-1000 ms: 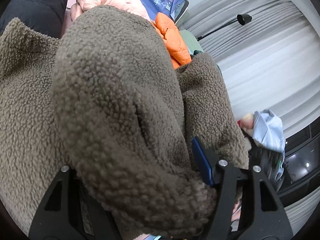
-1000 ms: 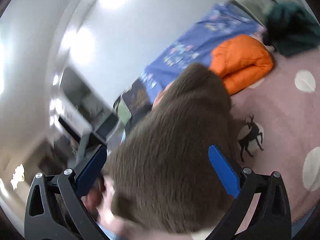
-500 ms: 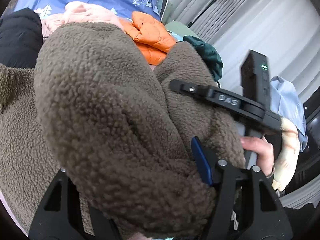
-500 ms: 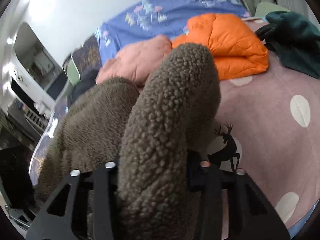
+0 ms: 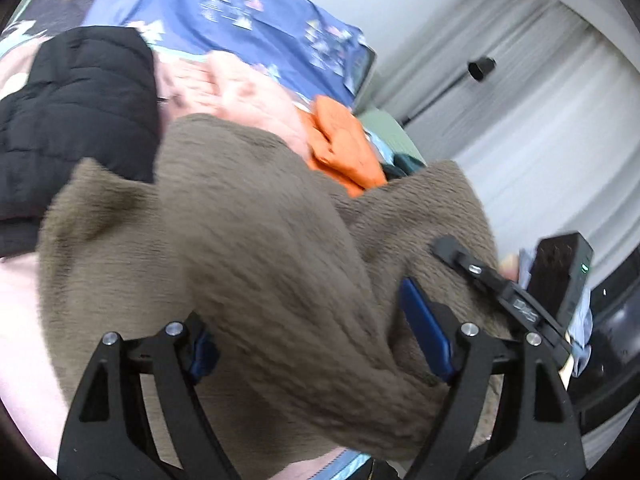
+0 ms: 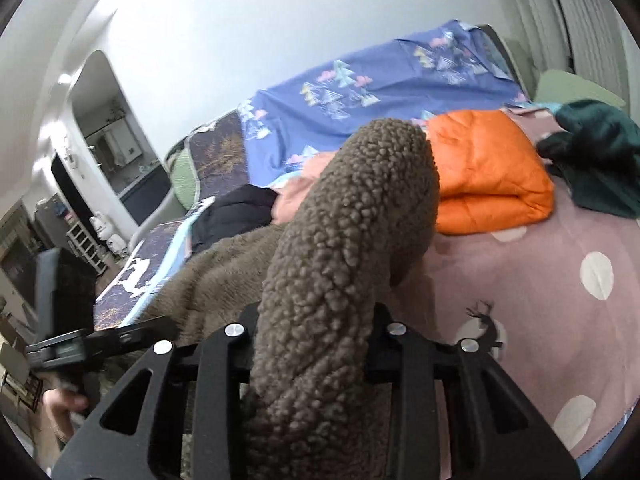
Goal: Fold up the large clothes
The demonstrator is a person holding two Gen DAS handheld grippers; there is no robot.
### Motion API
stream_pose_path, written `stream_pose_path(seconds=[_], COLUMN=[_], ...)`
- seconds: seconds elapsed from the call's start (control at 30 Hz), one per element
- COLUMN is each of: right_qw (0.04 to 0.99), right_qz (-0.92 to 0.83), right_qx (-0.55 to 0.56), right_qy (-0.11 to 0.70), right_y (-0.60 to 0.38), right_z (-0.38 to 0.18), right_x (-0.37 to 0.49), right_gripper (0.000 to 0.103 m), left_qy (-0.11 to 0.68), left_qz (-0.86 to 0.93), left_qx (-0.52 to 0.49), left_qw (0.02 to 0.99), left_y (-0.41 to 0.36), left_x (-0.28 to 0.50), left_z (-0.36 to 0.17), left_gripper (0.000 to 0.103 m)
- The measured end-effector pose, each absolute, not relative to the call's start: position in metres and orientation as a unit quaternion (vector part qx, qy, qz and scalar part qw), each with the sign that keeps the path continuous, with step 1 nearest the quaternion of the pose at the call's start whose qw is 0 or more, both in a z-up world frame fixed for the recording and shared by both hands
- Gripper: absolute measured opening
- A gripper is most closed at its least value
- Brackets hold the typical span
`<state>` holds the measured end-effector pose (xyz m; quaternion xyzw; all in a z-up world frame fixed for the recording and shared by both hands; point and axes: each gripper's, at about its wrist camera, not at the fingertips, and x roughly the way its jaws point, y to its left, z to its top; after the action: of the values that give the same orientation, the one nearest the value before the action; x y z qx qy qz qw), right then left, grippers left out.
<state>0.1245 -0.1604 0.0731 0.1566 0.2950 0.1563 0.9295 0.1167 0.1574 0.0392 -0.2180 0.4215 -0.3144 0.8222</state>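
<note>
A large brown fleece garment (image 5: 260,248) lies bunched on the bed. A thick fold of it runs between the jaws of my left gripper (image 5: 314,342). Those jaws are opening, both blue pads (image 5: 426,338) show, and the fleece sits loosely between them. My right gripper (image 6: 316,344) is closing and squeezes a rolled fleece fold (image 6: 352,240) that stands up in front of the camera; its pads are buried in the pile. In the left wrist view the right gripper (image 5: 500,292) sits close at the right, against the fleece. In the right wrist view the left gripper (image 6: 80,344) shows at the lower left.
A folded orange puffer jacket (image 6: 492,184) and a dark green garment (image 6: 596,160) lie at the bed's far side. A black puffer jacket (image 5: 80,120) and a pink one (image 5: 248,96) lie behind the fleece. The pink dotted bedcover (image 6: 540,300) shows at the right; white curtains (image 5: 520,100) hang beyond.
My right gripper went from wide open to clamped on a fleece fold and lifted it. My left gripper's jaws widened around the fleece and that view rose and blurred.
</note>
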Motion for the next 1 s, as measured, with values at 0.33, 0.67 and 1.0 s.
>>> stream_pose_path(seconds=[0.33,0.67,1.0], right_qw=[0.934,0.916,0.894], right_qz=[0.202,0.234,0.248], right_qx=[0.072,0.032,-0.067], right_qy=[0.285,0.323,0.367], right_y=[-0.067,0.015,0.104], right_z=[0.095,0.074,0.014], right_x=[0.122,0.130,0.141], right_gripper=[0.033,0.034,0.048], left_qy=[0.406,0.412,0.396], left_qz=[-0.194,-0.224,-0.246], left_qx=[-0.197,-0.311,-0.390], left_qw=[0.871,0.827,0.794], left_y=[0.260,0.279,0.295], left_x=[0.099,0.094,0.091], left_z=[-0.006,-0.081,-0.114], left_gripper=[0.080,0.083,0.078])
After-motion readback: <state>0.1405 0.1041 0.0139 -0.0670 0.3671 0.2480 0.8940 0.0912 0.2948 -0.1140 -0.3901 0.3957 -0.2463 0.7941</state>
